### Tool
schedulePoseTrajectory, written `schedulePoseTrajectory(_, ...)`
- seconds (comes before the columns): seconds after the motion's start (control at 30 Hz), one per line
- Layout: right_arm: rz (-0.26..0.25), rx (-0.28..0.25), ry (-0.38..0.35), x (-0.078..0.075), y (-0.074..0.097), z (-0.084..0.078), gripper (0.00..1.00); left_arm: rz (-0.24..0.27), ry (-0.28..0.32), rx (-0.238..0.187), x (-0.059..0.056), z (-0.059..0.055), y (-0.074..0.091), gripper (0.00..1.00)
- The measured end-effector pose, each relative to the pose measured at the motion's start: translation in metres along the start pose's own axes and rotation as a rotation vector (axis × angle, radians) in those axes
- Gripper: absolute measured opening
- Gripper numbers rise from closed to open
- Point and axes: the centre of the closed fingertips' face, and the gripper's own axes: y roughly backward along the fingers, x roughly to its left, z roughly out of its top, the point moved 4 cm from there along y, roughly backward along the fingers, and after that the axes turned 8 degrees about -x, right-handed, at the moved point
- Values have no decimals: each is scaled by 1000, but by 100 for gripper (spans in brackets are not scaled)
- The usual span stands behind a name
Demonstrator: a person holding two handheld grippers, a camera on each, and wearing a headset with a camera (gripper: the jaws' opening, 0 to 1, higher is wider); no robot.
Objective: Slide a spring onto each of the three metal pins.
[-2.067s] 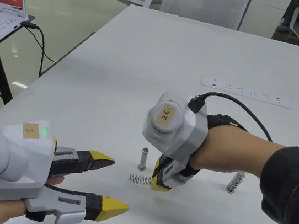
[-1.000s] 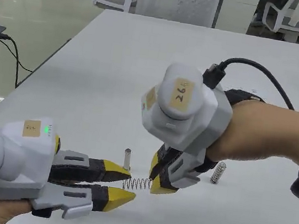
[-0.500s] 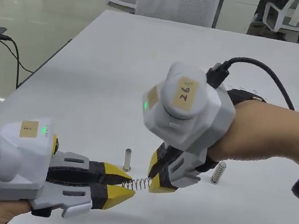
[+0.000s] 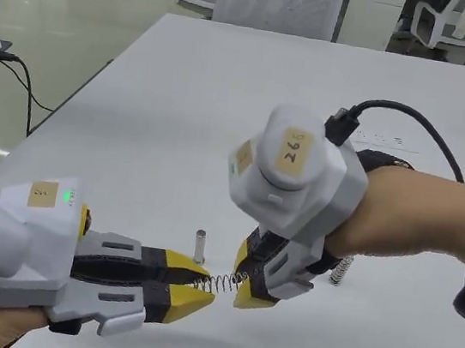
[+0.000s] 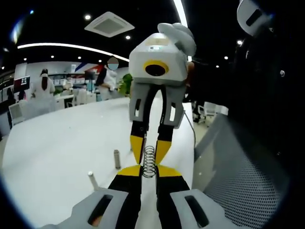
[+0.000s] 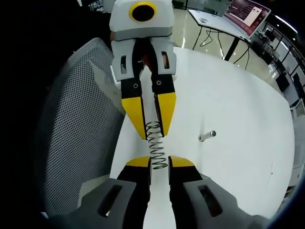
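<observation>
A thin steel spring [image 4: 219, 283] hangs level just above the white table [image 4: 180, 115], stretched between my two grippers. My left gripper [image 4: 204, 288] comes in from the lower left and is shut on the spring's left end. My right gripper [image 4: 245, 283] points down at the centre, shut on the other end. In the left gripper view the spring [image 5: 149, 161] runs from my left gripper [image 5: 149, 171] to the right gripper [image 5: 149, 147]. A bare metal pin [image 4: 200, 246] stands upright just behind the spring. Two pins [image 5: 116, 159] [image 5: 92, 180] appear left of the jaws. A second spring [image 4: 340, 270] stands upright behind the right gripper.
A white power strip [image 4: 384, 140] lies farther back on the table, and a black cable [image 4: 406, 112] arcs from the right gripper. The table's left edge [image 4: 68, 108] drops to the floor. Office chairs [image 4: 274, 2] stand beyond the far end.
The right gripper lifted the spring off the table. The left gripper, open a second ago, moved in and shut on the spring's free end.
</observation>
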Motion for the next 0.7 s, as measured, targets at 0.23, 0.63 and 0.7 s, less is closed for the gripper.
schedulePoseTrajectory(0.23,-7,-6,5,-1,1,1,9,-1,7,-18,2,4,0,3)
schedulePoseTrajectory(0.63,-6,-60,0,4,13,16,9,-5,-6,13,1,-4,-1,2)
schedulePoseTrajectory(0.7,-6,-72,3,4,14,19,9,-6,-10,14,1,-3,-2,2)
